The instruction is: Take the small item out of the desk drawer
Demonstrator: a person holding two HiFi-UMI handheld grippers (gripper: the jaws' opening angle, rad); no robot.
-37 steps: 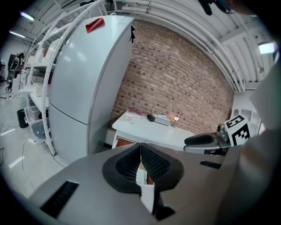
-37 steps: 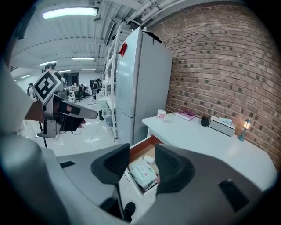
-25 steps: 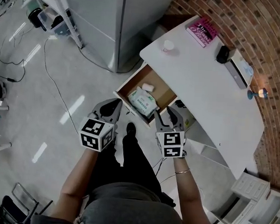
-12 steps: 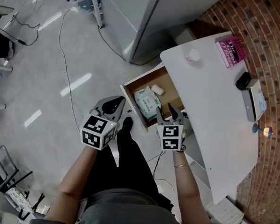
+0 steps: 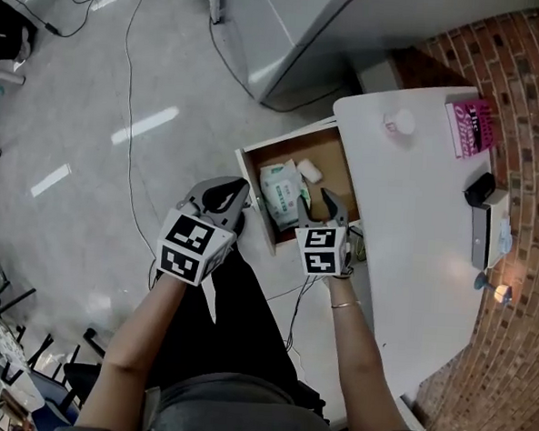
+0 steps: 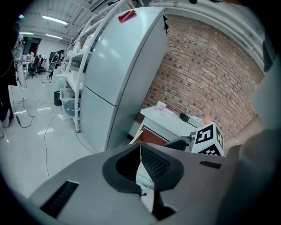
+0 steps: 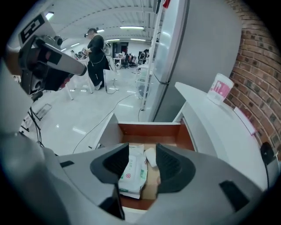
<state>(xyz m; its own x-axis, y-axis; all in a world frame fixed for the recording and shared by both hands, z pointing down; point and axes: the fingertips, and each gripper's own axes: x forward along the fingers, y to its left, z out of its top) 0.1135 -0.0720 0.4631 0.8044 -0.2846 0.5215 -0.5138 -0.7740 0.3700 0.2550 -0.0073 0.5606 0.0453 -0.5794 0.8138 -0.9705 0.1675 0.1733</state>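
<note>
The wooden desk drawer (image 5: pixel 333 157) (image 7: pixel 149 128) stands pulled out. Inside lie a white wipes pack (image 5: pixel 280 185) (image 7: pixel 134 169) and, beside it, a small white item (image 5: pixel 310 172) (image 7: pixel 150 156). My right gripper (image 5: pixel 315 204) (image 7: pixel 142 151) hangs over the drawer's near end, pointing steeply down. It is open, its jaws have just been opening, and nothing is between them; both things show in the gap below. My left gripper (image 5: pixel 234 191) (image 6: pixel 141 151) is left of the drawer's front, its tips together with nothing in them.
A white desk (image 5: pixel 416 201) carries a pink book (image 5: pixel 473 125), a small cup (image 5: pixel 398 123) and a black object (image 5: pixel 481 188). A tall grey cabinet (image 5: pixel 299 30) stands beyond the drawer. A cable (image 5: pixel 130 110) trails over the floor. A person (image 7: pixel 96 48) stands far off.
Both grippers have sunk toward the drawer. The right one has come in over the drawer's near end, with the wipes pack and the small item now close before it.
</note>
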